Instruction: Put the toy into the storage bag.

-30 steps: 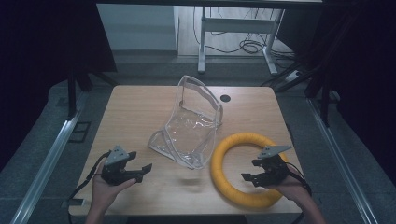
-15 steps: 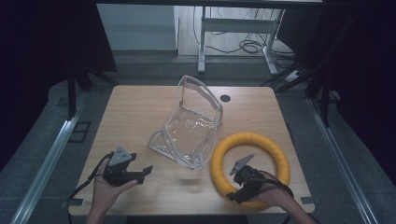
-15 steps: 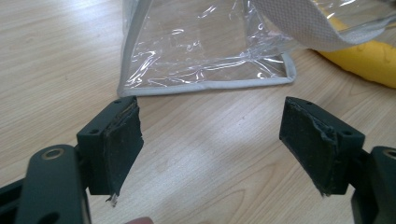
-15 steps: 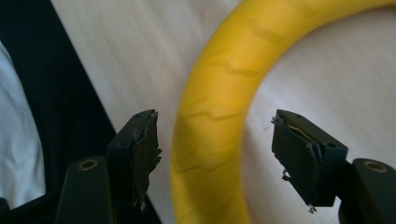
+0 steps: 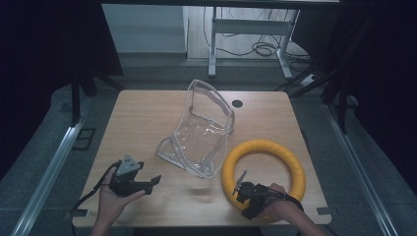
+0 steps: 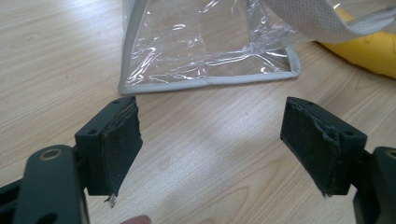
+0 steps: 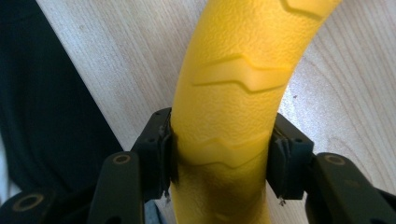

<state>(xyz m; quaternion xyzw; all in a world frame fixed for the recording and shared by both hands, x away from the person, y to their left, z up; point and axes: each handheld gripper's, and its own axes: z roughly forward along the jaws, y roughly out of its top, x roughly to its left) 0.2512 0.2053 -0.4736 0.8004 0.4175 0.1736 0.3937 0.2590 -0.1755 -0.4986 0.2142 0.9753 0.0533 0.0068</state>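
A yellow foam ring point(image 5: 264, 145) lies flat at the table's near right. My right gripper point(image 5: 244, 190) is at the ring's near left arc, and in the right gripper view the two jaws press on both sides of the ring point(image 7: 233, 70), so the gripper point(image 7: 223, 140) is shut on it. A clear plastic bag with grey trim point(image 5: 201, 137) stands slumped at mid table. My left gripper point(image 5: 147, 184) is held above the near left of the table. It is open point(image 6: 212, 144) and empty, facing the bag's bottom edge point(image 6: 205, 46). Behind that edge a piece of the ring point(image 6: 369, 56) peeks out.
The wooden table point(image 5: 137, 118) has a small dark cable hole point(image 5: 237, 103) near its far edge. Metal rails run along the floor at both sides. A desk frame with cables point(image 5: 255, 46) stands beyond the table.
My right gripper has moved left along the ring's near side, turned toward it and closed on its near left arc. The left gripper has hardly moved.
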